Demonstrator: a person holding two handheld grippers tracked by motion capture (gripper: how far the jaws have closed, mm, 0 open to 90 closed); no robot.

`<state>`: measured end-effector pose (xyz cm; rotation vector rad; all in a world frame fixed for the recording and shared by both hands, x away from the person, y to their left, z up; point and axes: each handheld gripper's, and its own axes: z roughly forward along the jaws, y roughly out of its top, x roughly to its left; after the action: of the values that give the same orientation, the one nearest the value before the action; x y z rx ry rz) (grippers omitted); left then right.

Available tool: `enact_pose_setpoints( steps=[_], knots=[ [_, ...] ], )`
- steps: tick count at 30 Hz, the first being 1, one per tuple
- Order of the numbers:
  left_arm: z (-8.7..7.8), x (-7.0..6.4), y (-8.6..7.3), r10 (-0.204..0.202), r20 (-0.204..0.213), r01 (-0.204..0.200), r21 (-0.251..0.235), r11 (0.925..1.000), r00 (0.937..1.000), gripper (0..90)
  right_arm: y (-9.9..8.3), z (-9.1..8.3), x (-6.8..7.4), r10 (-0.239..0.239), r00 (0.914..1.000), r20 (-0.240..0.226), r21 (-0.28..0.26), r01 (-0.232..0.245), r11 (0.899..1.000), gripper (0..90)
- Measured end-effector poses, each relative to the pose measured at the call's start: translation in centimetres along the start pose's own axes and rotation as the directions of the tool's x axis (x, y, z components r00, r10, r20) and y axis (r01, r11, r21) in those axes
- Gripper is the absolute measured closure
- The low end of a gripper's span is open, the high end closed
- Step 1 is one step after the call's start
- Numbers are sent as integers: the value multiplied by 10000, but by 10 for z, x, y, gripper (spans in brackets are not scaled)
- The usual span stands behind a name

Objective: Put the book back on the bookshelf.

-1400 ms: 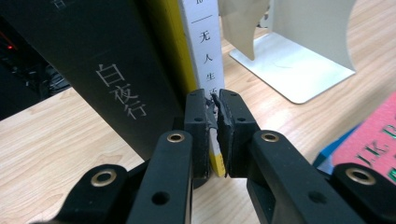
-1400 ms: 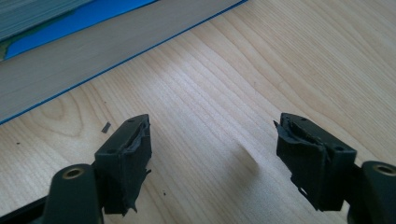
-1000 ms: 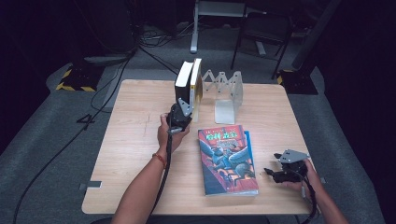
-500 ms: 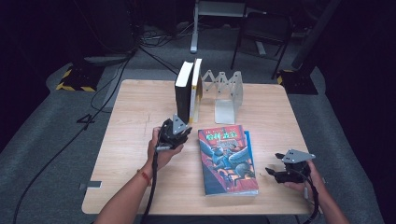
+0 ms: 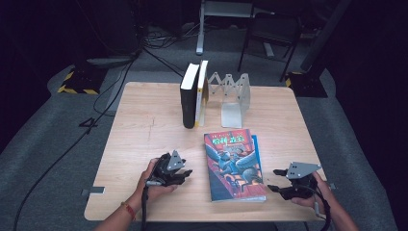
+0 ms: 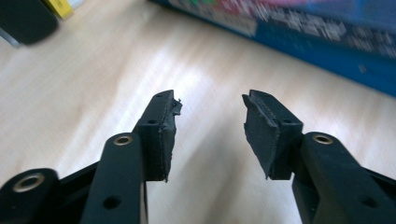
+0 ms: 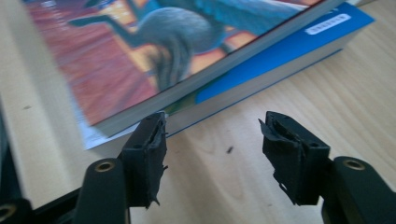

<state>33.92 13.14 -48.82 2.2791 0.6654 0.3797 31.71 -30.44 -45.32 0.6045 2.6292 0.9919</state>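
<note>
Left hand-held gripper [image 5: 185, 173]: rests low over the desk [image 5: 139, 120] at about 7 o'clock, its tips pointing toward the stacked books; in the left gripper view its jaws stand well apart with bare wood between them and nothing held.

Right hand-held gripper [image 5: 273, 180]: sits near the desk's 5 o'clock corner, pointing toward the books from their right side; in the right gripper view its jaws are spread wide and empty, just short of the books' edge.

Illustrated book [image 5: 232, 161]: lies flat, cover up, at about 6 o'clock from the desk's middle, between the two hand-held grippers.

Blue book [image 7: 289, 42]: lies flat underneath the illustrated book, its edge showing along the right side.

Upright books [image 5: 192, 96]: a dark one and a pale one stand side by side at about 12 o'clock, touching each other.

Folding bookend rack [image 5: 233, 94]: stands just to the right of the upright books, at about 1 o'clock.
</note>
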Motion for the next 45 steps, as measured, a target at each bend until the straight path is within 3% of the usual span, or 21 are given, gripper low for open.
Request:
enact_pose_setpoints(
  steps=[2, 3, 8, 14, 16, 22, 27, 30, 33, 37, 40, 44, 45],
  knots=[
    [-1, -2, -3, -64, 154, 64, 18, 10000, 9999, 504, 0, -1, 2, 2, 9999, -163, -26, -2, 10000, 444],
    [-1, -6, -9, -43, 255, 38, 194, 9998, 9997, 494, -3, -4, 7, 2, 9983, -576, -31, -3, 10000, 457],
    [-3, -12, -16, -50, 305, 42, 261, 9996, 9995, 462, -7, -5, 15, -41, 9951, -989, 67, 48, 10000, 483],
    [-3, -6, -21, -381, 376, 377, 104, 9992, 9986, 412, -5, 1, 24, -256, 9928, -1171, 25, 260, 9997, 551],
    [-2, -3, -23, -797, 533, 796, 41, 9968, 9954, 378, -3, 3, 26, -300, 9930, -1145, 51, 308, 9995, 577],
    [0, -7, -20, -737, 538, 729, 181, 9972, 9958, 298, 0, 3, 27, -390, 9900, -1358, -55, 386, 9992, 665],
    [2, -24, -14, -102, 1301, 47, 426, 9991, 9915, 241, 2, 1, 27, -288, 9894, -1421, -221, 259, 9994, 664],
    [6, -33, -6, 172, 969, -215, 432, 9988, 9951, 271, 3, 1, 27, -118, 9879, -1545, -292, 73, 9995, 609],
    [11, -30, -1, 148, 657, -172, 351, 9992, 9977, 305, 5, 2, 27, -81, 9884, -1518, -268, 41, 9996, 589],
    [21, -10, 8, -470, 163, 470, 2, 9989, 9988, 314, 11, 6, 27, 276, 9859, -1652, -274, -325, 9991, 445],
    [26, 4, 20, -1050, 110, 1054, -454, 9934, 9944, 318, 15, 9, 25, 743, 9801, -1843, -269, -806, 9964, 389],
    [37, 12, 35, -989, -63, 982, -700, 9927, 9951, 342, 18, 9, 19, 1429, 9655, -2179, -487, -1570, 9864, 360],
    [37, 12, 35, -989, -63, 982, -700, 9927, 9951, 342, 18, 9, 19, 1429, 9655, -2179, -487, -1570, 9864, 360]
  ],
)
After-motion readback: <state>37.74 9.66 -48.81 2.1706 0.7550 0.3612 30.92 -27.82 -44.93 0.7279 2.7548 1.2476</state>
